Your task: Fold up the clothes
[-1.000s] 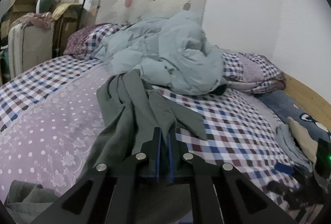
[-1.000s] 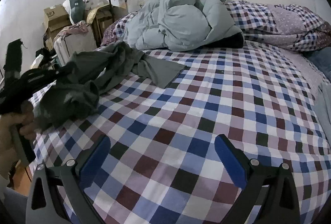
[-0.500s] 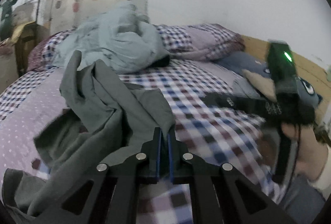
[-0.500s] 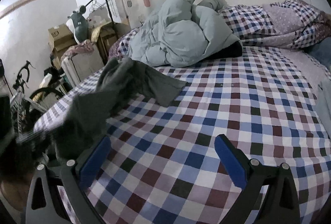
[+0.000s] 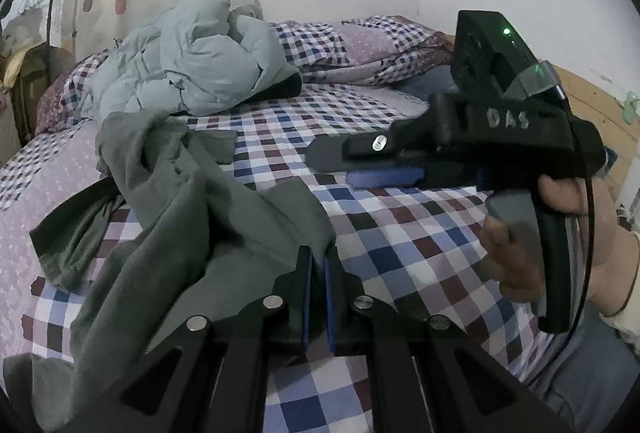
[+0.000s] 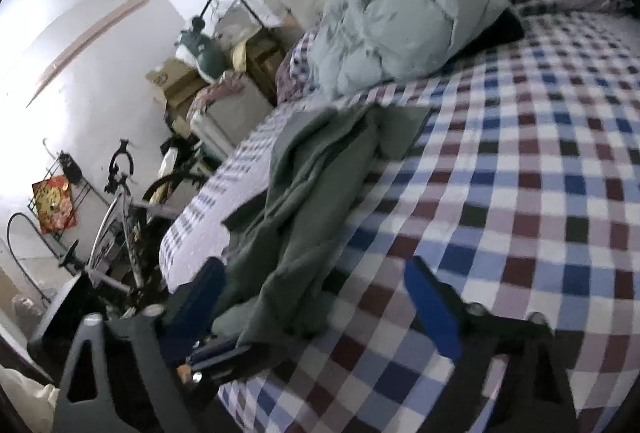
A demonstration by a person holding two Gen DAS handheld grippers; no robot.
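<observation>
both claws nearer, garment [image 5: 208,217] between

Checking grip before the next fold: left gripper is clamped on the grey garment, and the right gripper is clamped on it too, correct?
Not quite. The left gripper is shut on the grey garment, but the right gripper is open: the right wrist view shows its blue pads spread wide, with cloth lying between them unpinched, above the checked bedsheet.

- Reading "DAS" in pale raised letters on the black body of the right gripper [image 5: 328,169], seen from the left wrist view.
- Nothing else legible anywhere.
</observation>
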